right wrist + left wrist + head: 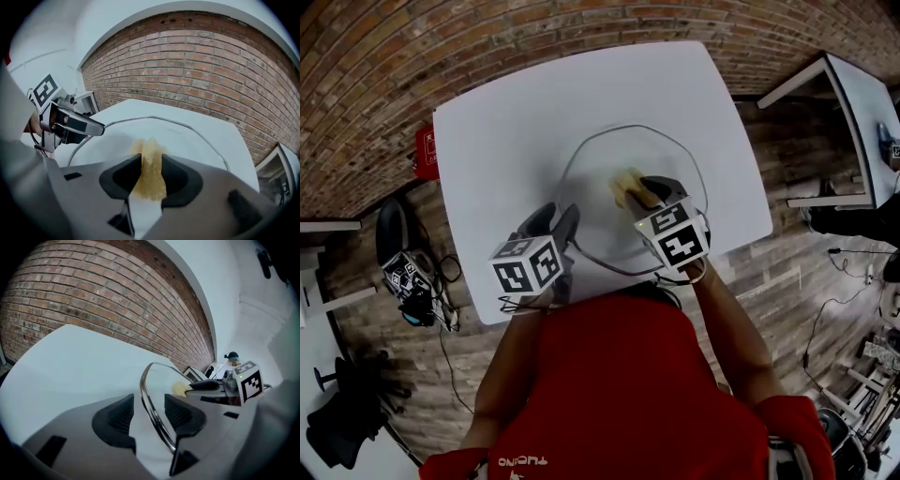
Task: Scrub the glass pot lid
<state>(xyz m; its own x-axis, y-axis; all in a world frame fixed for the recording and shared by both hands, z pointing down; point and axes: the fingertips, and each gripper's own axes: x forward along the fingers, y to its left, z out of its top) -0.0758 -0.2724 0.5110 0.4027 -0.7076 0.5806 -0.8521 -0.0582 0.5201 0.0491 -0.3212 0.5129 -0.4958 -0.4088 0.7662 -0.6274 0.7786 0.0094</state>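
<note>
A glass pot lid (pixel 600 178) with a metal rim lies on the white table (pixel 506 141). A yellow sponge (pixel 628 188) rests on the glass near its middle. My left gripper (pixel 555 220) straddles the lid's near-left rim. In the left gripper view the rim (pixel 152 404) runs between the two pads with a gap on each side, so this gripper (pixel 147 411) is open. My right gripper (pixel 654 190) reaches onto the lid from the near right. Its jaws (pixel 151 176) stand wide, with the sponge (pixel 150 159) filling the space between the pads and lying on the glass (pixel 197 140).
The table stands on a brick-patterned floor. A red object (pixel 427 150) sits by the table's left edge. A black chair (pixel 352 422) is at the lower left, and another white table (pixel 862 103) is at the right. The person's red sleeves fill the bottom of the head view.
</note>
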